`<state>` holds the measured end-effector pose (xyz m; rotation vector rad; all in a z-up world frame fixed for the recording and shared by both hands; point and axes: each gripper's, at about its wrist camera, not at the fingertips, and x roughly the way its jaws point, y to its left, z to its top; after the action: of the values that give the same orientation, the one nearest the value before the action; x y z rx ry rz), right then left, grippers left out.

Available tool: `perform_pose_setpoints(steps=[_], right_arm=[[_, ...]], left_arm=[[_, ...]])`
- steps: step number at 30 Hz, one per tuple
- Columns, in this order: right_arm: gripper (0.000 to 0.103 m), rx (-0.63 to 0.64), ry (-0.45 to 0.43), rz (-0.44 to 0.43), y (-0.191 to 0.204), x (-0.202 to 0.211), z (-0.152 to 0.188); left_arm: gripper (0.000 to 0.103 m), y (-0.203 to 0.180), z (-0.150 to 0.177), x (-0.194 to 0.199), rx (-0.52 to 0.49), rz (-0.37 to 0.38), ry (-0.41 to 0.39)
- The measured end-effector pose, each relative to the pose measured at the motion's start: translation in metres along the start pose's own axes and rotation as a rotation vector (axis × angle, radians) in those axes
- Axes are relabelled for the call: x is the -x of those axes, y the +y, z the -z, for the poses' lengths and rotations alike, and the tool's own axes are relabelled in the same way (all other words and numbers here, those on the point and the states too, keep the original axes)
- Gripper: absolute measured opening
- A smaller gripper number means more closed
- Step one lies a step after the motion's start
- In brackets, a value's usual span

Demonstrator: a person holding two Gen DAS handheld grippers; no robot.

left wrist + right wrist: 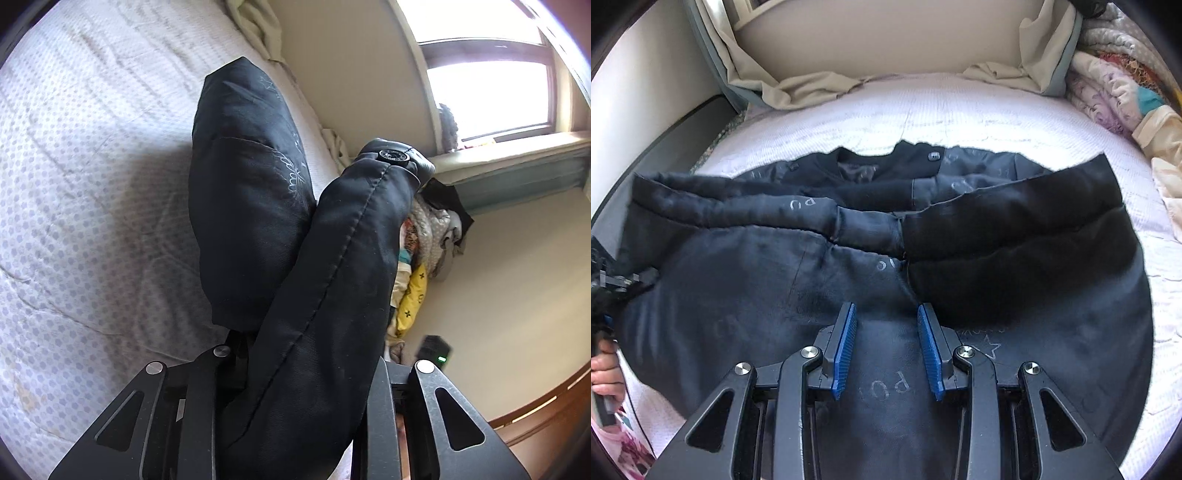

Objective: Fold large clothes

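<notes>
Left gripper (295,387) is clamped on a padded fold of the black jacket (849,266), which I'd lift evenly; right gripper (886,350) straddles the lining, pads apart, cloth between, so I'd pinch deeper; the jacket sprawls on a quilted bed (997,118); window (487,96) beyond.

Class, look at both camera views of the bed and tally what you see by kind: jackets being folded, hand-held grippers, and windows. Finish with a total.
Black jacket: 1
Hand-held grippers: 2, the left hand-held gripper clamped on a jacket sleeve, the right hand-held gripper over the jacket's lower edge
Window: 1
Total: 4
</notes>
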<state>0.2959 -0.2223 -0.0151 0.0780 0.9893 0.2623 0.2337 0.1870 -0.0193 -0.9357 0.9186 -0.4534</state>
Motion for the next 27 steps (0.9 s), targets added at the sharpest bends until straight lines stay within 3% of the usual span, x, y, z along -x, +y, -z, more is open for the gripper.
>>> perform_pose_setpoints(steps=[6, 13, 23, 27], right_arm=[[0.031, -0.022, 0.018, -0.023, -0.008, -0.02, 0.003], [0.029, -0.091, 0.003, -0.07, -0.023, -0.032, 0.009], [0.028, -0.188, 0.009, -0.136, -0.037, -0.033, 0.008], [0.019, -0.273, 0.027, -0.201, -0.053, -0.033, 0.008]], left_arm=[[0.028, -0.027, 0.003, 0.002, -0.044, 0.05, 0.001], [0.027, -0.088, 0.007, -0.011, -0.16, 0.007, 0.014], [0.028, -0.203, 0.04, -0.088, -0.368, -0.146, 0.12], [0.028, -0.23, 0.067, -0.128, -0.447, -0.22, 0.16]])
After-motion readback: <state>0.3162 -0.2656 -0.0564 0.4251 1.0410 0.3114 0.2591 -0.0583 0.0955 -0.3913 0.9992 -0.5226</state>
